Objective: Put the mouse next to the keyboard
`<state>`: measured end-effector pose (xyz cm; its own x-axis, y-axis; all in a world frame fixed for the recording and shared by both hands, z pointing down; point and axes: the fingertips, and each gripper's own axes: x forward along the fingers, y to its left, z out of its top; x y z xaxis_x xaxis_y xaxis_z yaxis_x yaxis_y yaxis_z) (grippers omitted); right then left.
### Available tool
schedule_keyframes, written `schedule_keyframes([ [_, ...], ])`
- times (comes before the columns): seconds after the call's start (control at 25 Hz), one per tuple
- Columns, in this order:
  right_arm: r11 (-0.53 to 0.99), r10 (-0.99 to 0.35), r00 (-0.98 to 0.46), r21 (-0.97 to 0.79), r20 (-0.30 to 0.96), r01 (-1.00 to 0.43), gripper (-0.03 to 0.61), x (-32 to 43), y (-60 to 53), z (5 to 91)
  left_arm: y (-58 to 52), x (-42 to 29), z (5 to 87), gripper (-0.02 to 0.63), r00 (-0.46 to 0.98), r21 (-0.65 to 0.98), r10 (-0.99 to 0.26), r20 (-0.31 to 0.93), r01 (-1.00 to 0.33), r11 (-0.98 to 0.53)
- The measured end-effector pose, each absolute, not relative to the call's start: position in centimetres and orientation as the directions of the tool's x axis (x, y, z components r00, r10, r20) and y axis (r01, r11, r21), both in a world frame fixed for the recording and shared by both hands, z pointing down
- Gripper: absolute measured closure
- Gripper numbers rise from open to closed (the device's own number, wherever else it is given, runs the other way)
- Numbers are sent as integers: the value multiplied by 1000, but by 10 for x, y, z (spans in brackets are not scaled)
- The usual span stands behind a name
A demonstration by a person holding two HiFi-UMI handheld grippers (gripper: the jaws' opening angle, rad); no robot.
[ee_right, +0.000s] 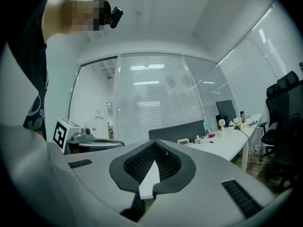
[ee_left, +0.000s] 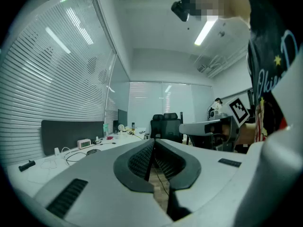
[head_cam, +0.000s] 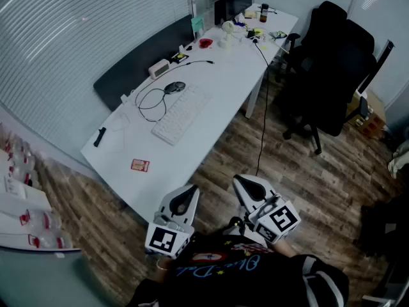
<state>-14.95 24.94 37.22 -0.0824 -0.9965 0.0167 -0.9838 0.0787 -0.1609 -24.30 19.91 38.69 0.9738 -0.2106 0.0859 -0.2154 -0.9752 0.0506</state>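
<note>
A dark mouse (head_cam: 174, 87) with a looped black cable lies on the white table (head_cam: 211, 107), just beyond the far end of the white keyboard (head_cam: 174, 117). The left gripper view shows the mouse (ee_left: 91, 151) far off to the left. Both grippers hover over the wooden floor, close to the person's body and short of the table's near corner. My left gripper (head_cam: 181, 202) (ee_left: 152, 143) is shut with nothing in it. My right gripper (head_cam: 251, 187) (ee_right: 155, 144) is also shut and empty. Both point level toward the table.
A small clock (head_cam: 158, 68), a red card (head_cam: 140, 165) and a black pen-like item (head_cam: 100, 136) lie on the table, with clutter at its far end. Black office chairs (head_cam: 332, 62) stand to the right. A cable (head_cam: 263, 107) hangs to the floor.
</note>
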Motion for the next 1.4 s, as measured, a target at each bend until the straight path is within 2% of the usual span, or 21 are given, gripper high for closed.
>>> schedule_keyframes([
  [0.92, 56, -998, -56, -169, -3, -984, 575, -100, 258, 380, 212, -209, 390, 609, 965, 31, -230, 123, -235, -971],
  [1.0, 59, -998, -59, -170, -1, -984, 551, -95, 259, 382, 214, -205, 390, 609, 964, 32, -232, 129, -238, -971],
  [1.04, 59, -998, -60, -167, -2, -984, 514, -92, 260, 382, 214, -203, 391, 609, 963, 30, -234, 132, -240, -970],
  [1.4, 70, -998, -69, -169, -14, -983, 482, -60, 273, 383, 227, -171, 394, 609, 959, 20, -250, 134, -255, -967],
])
